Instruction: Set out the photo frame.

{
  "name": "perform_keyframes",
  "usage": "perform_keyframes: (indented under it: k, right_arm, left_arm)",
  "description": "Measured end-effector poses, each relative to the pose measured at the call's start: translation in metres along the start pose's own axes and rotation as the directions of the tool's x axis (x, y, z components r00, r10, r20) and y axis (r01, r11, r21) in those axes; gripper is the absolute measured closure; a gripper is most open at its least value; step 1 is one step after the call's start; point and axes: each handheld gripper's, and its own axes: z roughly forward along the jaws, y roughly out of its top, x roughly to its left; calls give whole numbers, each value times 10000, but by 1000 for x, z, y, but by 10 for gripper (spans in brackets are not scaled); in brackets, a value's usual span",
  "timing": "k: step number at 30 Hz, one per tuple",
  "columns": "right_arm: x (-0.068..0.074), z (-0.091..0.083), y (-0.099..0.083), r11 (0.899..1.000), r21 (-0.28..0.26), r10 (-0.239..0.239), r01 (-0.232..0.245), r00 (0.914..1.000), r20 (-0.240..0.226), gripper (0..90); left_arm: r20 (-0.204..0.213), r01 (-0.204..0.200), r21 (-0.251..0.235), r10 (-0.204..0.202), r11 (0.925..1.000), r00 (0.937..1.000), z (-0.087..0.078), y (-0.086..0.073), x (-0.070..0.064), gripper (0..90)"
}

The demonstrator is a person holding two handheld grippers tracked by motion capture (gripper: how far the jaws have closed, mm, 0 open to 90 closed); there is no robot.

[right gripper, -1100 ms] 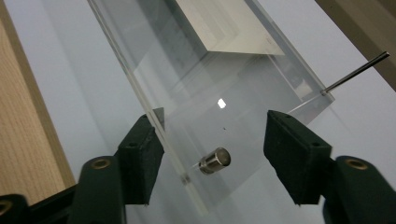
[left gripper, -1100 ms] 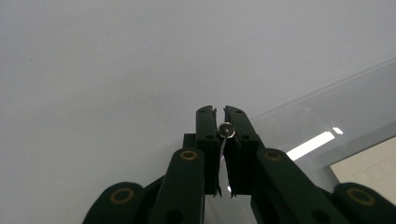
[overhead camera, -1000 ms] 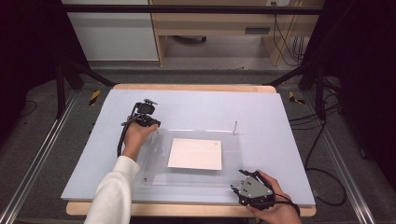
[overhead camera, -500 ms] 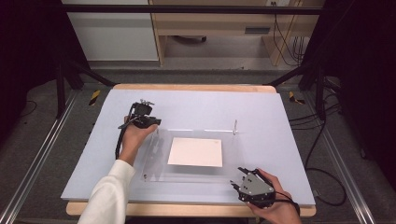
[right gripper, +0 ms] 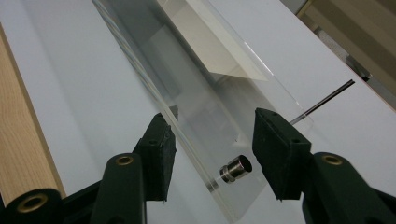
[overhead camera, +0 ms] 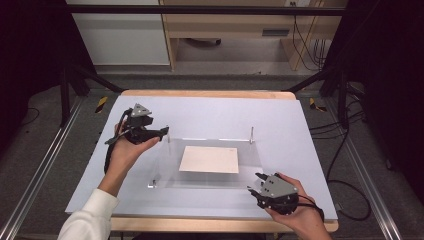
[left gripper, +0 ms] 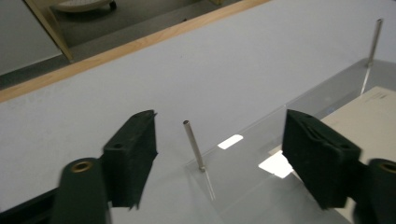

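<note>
A clear acrylic plate [overhead camera: 210, 177] lies on the white table with a white paper sheet [overhead camera: 209, 159] at its middle. Thin metal pins stand at its corners, one at the back left [overhead camera: 168, 135] and one at the back right [overhead camera: 251, 134]. My left gripper [overhead camera: 159, 132] is open and points at the back left pin [left gripper: 194, 145], which stands beyond its jaws. My right gripper [overhead camera: 256, 183] is open at the plate's near right corner. Its jaws stand either side of the plate's edge [right gripper: 187, 130], and a short metal stud [right gripper: 236, 168] lies between them.
The table top [overhead camera: 300, 125] has a wooden rim along its front and back edges [overhead camera: 210, 94]. A third pin [overhead camera: 154, 182] stands at the plate's front left corner. Metal rails run along both sides of the table, with cables on the floor at the right.
My left gripper has drawn back a little to the left of the back left pin. My right gripper has edged forward onto the plate's near right corner.
</note>
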Motion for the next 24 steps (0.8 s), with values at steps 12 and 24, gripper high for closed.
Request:
perform_keyframes:
  k: [12, 24]
  right_arm:
    - [-18, -6, 18, 9996, 27, 271, -270, 9991, -318, 537]
    - [-29, -8, 27, 9983, 46, 577, -575, 9969, -529, 545]
  left_arm:
    - [685, -1219, -1309, 1317, 9839, 9889, -58, -5, -26, 87]
    - [693, -2697, -1375, 2809, 9531, 9572, -101, -7, -71, 96]
